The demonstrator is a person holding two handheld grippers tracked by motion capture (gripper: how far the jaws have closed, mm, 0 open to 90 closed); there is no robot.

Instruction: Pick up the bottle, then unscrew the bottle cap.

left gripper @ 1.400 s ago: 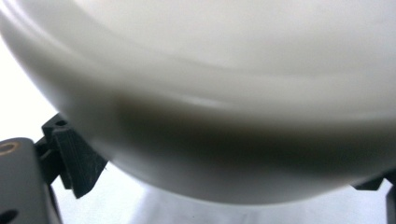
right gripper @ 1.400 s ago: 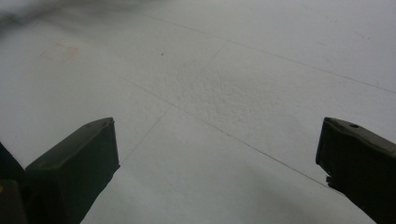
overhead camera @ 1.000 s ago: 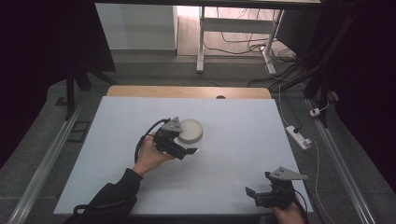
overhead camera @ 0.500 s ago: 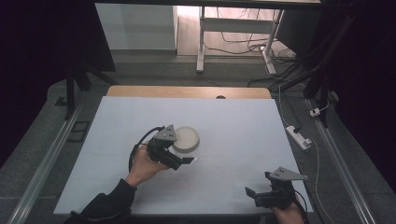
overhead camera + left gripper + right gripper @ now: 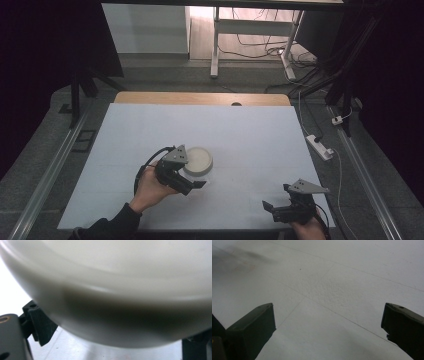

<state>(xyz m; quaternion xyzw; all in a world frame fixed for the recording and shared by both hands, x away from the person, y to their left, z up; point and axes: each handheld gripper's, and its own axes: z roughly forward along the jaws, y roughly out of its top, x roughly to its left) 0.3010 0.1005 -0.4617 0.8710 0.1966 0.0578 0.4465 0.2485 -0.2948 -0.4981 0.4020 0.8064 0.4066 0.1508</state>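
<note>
White dish (image 5: 198, 160) apparently between left gripper's (image 5: 192, 184) spread jaws, blurred close-up; right gripper (image 5: 273, 210) open near right.

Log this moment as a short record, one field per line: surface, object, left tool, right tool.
surface: white table top with a wooden strip along its far edge
object: round white bowl, upright on the table, left of centre
left tool: left tool held by a hand at the bowl's near side; in the left gripper view the bowl's wall sits between the spread jaws
right tool: right tool at the near right corner, jaws apart over bare table, nothing between them
</note>
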